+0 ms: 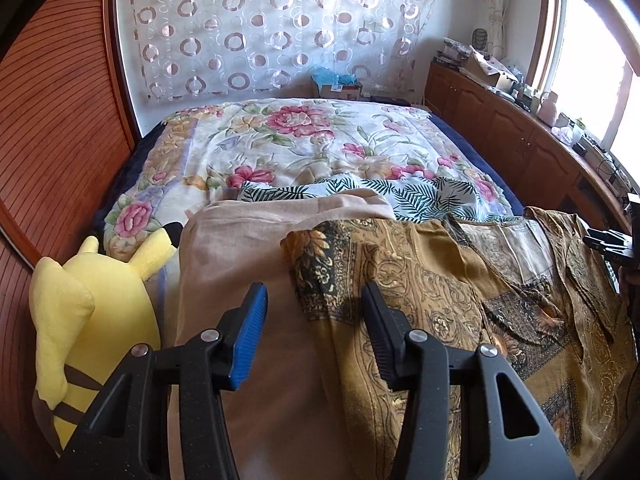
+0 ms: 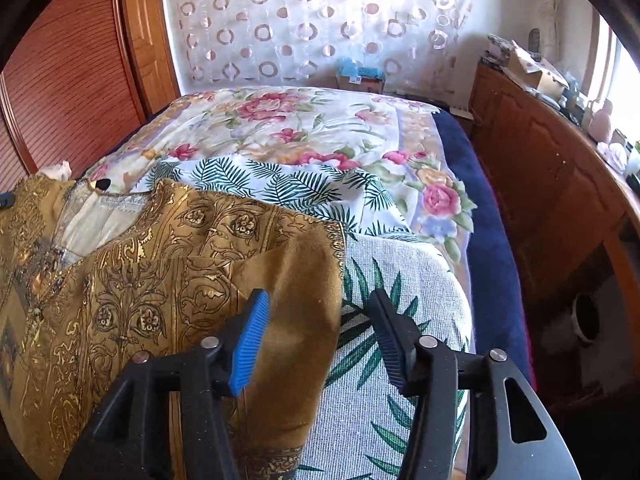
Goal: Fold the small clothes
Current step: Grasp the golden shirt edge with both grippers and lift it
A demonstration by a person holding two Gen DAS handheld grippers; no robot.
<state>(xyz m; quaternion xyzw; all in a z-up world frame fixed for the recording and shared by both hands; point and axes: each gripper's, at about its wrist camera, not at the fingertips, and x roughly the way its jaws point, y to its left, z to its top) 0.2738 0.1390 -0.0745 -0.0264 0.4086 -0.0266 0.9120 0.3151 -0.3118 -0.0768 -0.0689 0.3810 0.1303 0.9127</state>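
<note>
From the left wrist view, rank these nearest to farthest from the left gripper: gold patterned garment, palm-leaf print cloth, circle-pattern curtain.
1. Gold patterned garment, right under the left gripper.
2. Palm-leaf print cloth, just beyond it, mid-bed.
3. Circle-pattern curtain, on the far wall.

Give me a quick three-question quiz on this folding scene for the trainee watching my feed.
1. True or false: the left gripper is clamped on the gold patterned garment.
2. What lies under the garment's edge beside the right gripper? A) palm-leaf cloth B) bare wood C) a towel rack
3. What sits left of the beige cloth?

Key: 1 false, jaws open, not pressing the garment. 2 A. 3 yellow plush toy.
</note>
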